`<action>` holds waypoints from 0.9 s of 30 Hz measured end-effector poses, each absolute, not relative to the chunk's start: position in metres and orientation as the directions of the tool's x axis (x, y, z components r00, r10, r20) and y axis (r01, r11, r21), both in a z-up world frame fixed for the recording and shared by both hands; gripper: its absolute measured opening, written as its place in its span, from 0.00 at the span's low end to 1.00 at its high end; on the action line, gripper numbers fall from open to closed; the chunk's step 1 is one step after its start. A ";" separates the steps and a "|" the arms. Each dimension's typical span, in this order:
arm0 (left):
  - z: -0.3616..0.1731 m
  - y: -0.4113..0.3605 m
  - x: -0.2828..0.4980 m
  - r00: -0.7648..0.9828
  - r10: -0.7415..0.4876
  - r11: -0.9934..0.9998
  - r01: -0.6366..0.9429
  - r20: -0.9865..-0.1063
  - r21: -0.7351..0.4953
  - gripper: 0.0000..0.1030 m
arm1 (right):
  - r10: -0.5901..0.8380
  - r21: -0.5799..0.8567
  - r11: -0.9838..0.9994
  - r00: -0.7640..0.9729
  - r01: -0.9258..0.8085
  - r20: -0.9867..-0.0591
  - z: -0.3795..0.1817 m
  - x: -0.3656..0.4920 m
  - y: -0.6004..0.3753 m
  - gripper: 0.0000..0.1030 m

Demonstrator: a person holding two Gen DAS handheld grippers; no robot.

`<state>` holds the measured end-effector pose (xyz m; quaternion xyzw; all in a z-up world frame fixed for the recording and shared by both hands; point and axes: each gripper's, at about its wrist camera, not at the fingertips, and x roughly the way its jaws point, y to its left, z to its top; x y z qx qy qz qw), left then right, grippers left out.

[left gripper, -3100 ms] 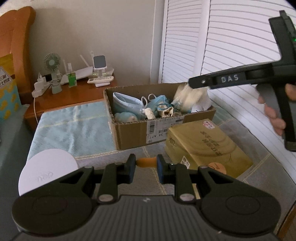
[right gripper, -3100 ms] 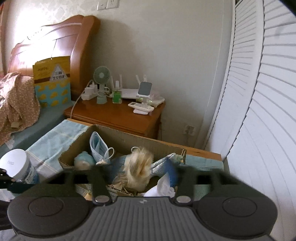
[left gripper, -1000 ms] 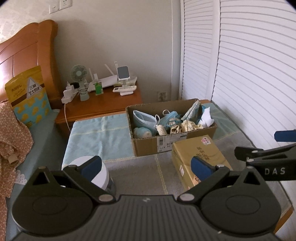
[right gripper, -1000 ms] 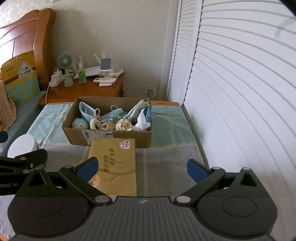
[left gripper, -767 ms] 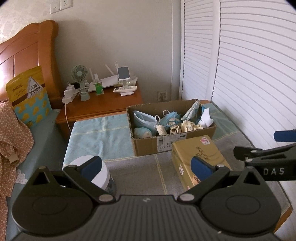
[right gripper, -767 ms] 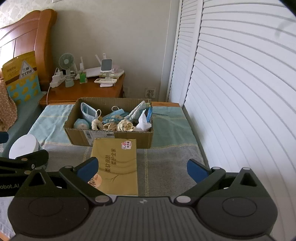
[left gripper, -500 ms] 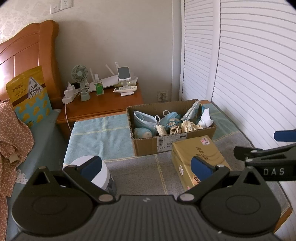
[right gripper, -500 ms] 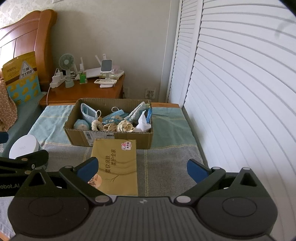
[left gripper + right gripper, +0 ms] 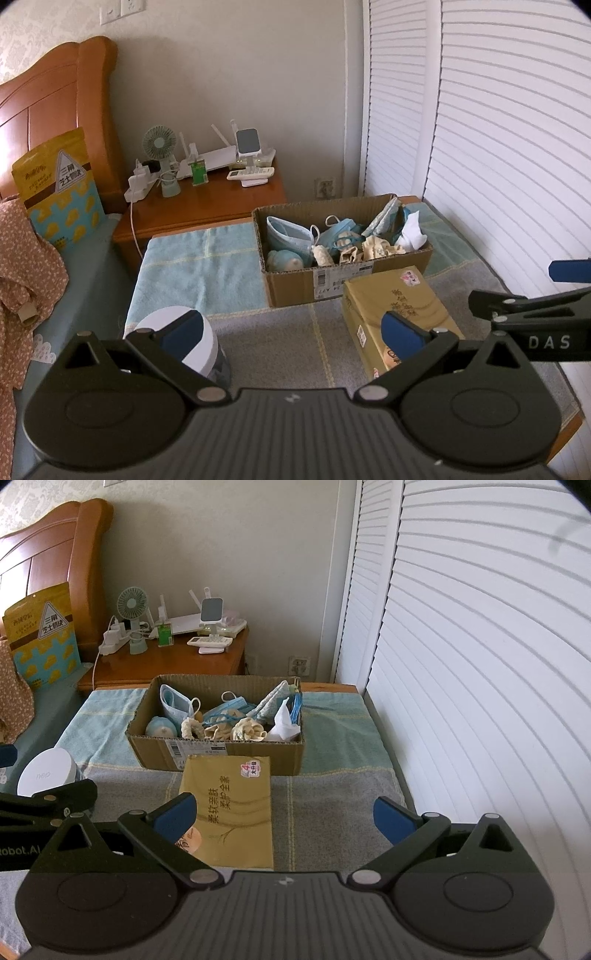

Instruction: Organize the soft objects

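Cardboard box (image 9: 221, 751): holds face masks (image 9: 176, 704), socks (image 9: 248, 730), tissue. Table (image 9: 325, 812): no loose soft items visible. Left tongs (image 9: 291, 330), right tongs (image 9: 282, 814): both spread, empty. Sorting apparently complete.

Left claw (image 9: 291, 330) spread wide, empty; cardboard box (image 9: 343, 280) ahead, filled.

An open cardboard box (image 9: 236, 751) sat on the towel-covered desk (image 9: 332, 812), holding the soft objects in a loose heap. Pale blue face masks (image 9: 173, 703) leaned at its left end, above a small blue-and-cream plush ball (image 9: 160, 727). Cream fabric pieces (image 9: 247, 731) lay along the front wall. A crumpled white tissue (image 9: 282, 725) stood upright at the right end.
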<state>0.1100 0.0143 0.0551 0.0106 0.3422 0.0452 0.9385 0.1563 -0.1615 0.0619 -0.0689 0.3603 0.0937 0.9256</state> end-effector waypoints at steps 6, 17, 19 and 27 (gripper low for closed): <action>0.052 0.013 0.109 0.752 0.093 0.995 -0.083 -0.653 0.046 0.99 | 0.128 -0.056 0.972 0.718 -0.227 -0.684 0.060 0.158 -0.162 1.00; 0.049 0.011 0.105 0.745 0.091 0.995 -0.087 -0.661 0.040 0.99 | 0.129 -0.056 0.972 0.715 -0.229 -0.687 0.058 0.155 -0.164 1.00; 0.049 0.011 0.105 0.745 0.092 0.995 -0.089 -0.661 0.039 0.99 | 0.129 -0.056 0.972 0.715 -0.230 -0.687 0.057 0.154 -0.164 1.00; 0.051 0.010 0.103 0.748 0.090 0.996 -0.087 -0.658 0.037 0.99 | 0.130 -0.056 0.972 0.717 -0.229 -0.685 0.057 0.153 -0.166 1.00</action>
